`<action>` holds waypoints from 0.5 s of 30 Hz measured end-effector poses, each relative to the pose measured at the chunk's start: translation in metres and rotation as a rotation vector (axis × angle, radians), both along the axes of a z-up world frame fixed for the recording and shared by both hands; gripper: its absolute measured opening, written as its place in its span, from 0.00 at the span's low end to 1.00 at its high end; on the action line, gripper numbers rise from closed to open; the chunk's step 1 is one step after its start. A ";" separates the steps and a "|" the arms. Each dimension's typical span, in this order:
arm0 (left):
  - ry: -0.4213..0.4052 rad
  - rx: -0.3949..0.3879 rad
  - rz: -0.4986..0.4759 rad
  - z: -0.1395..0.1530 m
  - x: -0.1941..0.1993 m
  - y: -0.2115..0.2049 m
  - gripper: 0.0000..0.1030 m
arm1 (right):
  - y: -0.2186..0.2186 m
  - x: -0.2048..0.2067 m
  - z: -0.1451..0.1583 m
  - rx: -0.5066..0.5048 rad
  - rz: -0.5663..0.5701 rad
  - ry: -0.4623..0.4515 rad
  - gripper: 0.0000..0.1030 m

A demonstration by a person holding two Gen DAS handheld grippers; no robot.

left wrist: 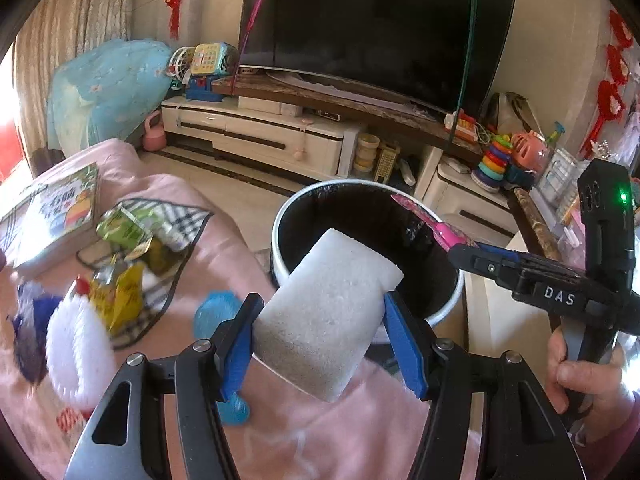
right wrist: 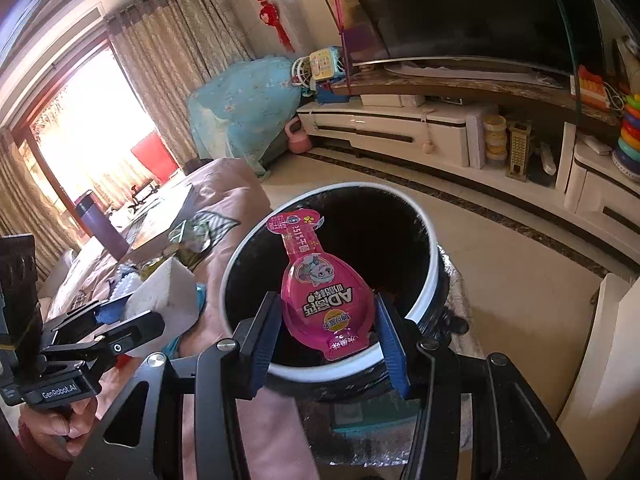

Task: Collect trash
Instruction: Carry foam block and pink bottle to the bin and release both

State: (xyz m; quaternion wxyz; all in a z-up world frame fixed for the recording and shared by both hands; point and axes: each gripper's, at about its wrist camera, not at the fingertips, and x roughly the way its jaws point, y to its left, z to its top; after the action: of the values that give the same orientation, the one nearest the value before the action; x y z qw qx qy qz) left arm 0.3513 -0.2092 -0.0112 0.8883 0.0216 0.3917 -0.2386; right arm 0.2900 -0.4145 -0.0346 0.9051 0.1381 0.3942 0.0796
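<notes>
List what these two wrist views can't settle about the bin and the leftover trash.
- Bin interior: black in both views, contents unreadable.
- Bin base: hidden by right gripper and pink packet in the right view.
- Wrappers on the pink blanket: motion-blurred in the left view, count unclear.
- Foam block underside: hidden behind left gripper.

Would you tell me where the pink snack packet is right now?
The pink snack packet is clamped in the right gripper, held over the open bin; in the left wrist view it shows at right, beside the white foam block.
</notes>
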 end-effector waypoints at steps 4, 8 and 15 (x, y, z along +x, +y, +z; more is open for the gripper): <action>0.006 0.011 -0.006 -0.004 0.020 -0.014 0.58 | -0.009 0.010 -0.002 0.005 -0.009 0.010 0.47; 0.007 0.017 -0.009 -0.007 0.034 -0.025 0.59 | -0.013 0.016 -0.004 0.004 -0.009 0.015 0.47; 0.021 0.015 0.000 -0.017 0.054 -0.037 0.59 | -0.018 0.027 -0.008 -0.002 -0.009 0.030 0.47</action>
State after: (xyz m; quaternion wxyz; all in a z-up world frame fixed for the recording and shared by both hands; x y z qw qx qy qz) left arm 0.4049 -0.2461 -0.0277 0.8840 0.0257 0.4030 -0.2357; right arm 0.3170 -0.4329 -0.0427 0.8996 0.1400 0.4072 0.0729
